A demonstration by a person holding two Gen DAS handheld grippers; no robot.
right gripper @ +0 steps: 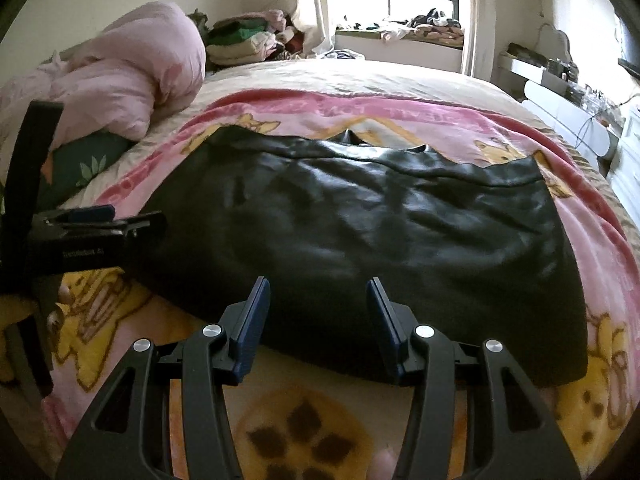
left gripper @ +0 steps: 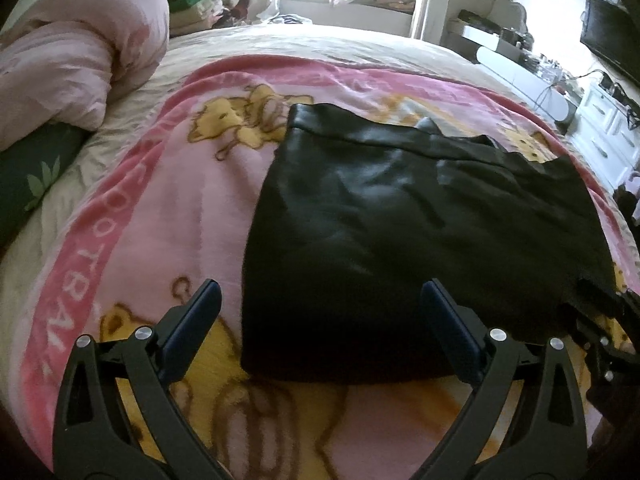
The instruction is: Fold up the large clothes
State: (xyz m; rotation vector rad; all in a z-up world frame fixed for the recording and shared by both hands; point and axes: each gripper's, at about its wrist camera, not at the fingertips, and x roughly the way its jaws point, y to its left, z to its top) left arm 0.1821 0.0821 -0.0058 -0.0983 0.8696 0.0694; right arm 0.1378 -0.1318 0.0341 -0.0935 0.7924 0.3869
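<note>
A black, leather-like garment [left gripper: 400, 220] lies folded into a broad rectangle on a pink cartoon blanket [left gripper: 160, 200]. Its near fold edge faces me, and a collar and hem edges poke out at the far side. My left gripper [left gripper: 320, 292] hovers wide open over the garment's near left corner, holding nothing. My right gripper [right gripper: 318, 286] is open about halfway above the near edge of the garment [right gripper: 360, 220], with nothing between its blue pads [right gripper: 256, 312]. The left gripper [right gripper: 96, 220] shows side-on at the left of the right wrist view.
A bunched pink duvet [left gripper: 80, 48] and a green leaf-print pillow [left gripper: 36, 168] lie at the bed's left. A pile of clothes [left gripper: 200, 4] sits beyond the bed near the window. A white dresser [left gripper: 608, 128] and a dark screen [left gripper: 608, 36] stand to the right.
</note>
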